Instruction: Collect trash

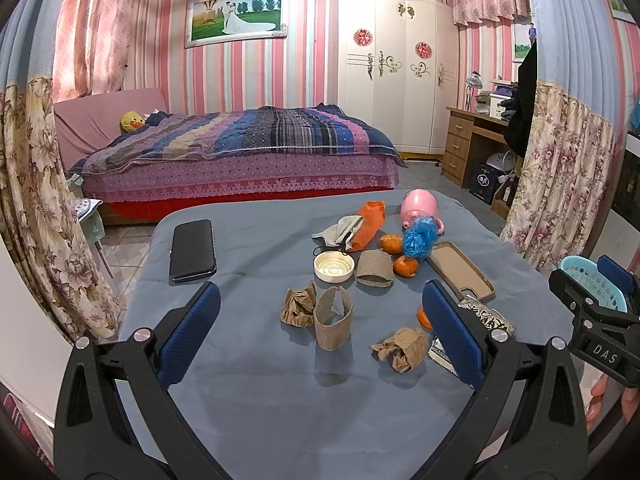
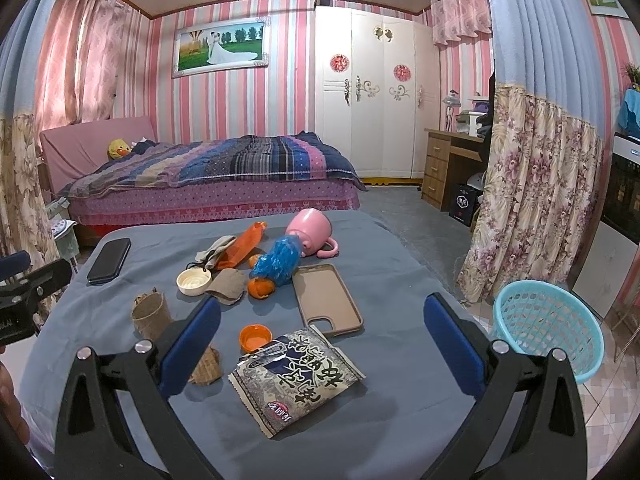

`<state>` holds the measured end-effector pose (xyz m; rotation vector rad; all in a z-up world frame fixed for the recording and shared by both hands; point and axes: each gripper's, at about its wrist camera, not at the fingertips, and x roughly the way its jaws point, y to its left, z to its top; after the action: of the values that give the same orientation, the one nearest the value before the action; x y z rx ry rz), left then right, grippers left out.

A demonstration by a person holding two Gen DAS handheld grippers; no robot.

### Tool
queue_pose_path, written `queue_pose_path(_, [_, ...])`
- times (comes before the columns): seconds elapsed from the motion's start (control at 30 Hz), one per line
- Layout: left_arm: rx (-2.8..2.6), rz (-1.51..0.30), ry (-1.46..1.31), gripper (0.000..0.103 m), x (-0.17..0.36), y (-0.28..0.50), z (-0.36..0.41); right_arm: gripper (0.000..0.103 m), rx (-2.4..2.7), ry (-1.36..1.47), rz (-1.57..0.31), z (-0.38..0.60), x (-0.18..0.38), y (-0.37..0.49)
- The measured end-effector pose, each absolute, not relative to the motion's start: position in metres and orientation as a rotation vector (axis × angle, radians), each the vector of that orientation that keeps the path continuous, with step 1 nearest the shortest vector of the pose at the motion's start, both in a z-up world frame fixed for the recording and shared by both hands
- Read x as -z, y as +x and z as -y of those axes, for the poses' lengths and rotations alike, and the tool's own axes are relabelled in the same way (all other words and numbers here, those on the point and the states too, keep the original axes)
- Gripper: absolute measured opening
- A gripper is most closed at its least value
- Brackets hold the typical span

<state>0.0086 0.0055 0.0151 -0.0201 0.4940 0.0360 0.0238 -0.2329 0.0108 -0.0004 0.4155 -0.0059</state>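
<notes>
Trash lies on a blue-grey table (image 1: 248,420). A torn cardboard tube (image 1: 333,323) stands upright between two crumpled brown papers (image 1: 298,305) (image 1: 401,348). My left gripper (image 1: 320,326) is open and empty, its fingers either side of them. A black-and-white snack packet (image 2: 296,380) lies flat with an orange cap (image 2: 255,338) beside it. My right gripper (image 2: 320,332) is open and empty above the packet. A turquoise basket (image 2: 548,334) stands on the floor to the right of the table. Orange peels (image 1: 405,266), a flattened cardboard piece (image 1: 375,268) and a blue plastic bag (image 2: 278,260) lie further back.
A black phone (image 1: 192,250), a brown phone case (image 2: 326,300), a white lid (image 1: 334,267), a pink mug (image 2: 310,226) on its side and an orange bag (image 1: 370,226) with grey cloth also lie on the table. A bed (image 1: 240,160) stands beyond.
</notes>
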Motion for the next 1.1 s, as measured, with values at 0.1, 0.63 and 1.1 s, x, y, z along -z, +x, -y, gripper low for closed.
queue_pose_path(0.1, [-0.036,-0.493,-0.016,0.098,-0.015,0.008,-0.004,0.099,0.008,0.003,-0.417,0.235,-0.010,0.026])
queue_pose_path(0.63, [-0.040,-0.493,-0.017,0.098,-0.014,0.008,-0.001,0.099,0.011,0.003,-0.414,0.235,-0.015,0.028])
queue_pose_path(1.1, [-0.039,-0.517,-0.024,0.098,-0.008,0.016,-0.003,0.099,0.037,-0.006,-0.408,0.245,-0.012,0.036])
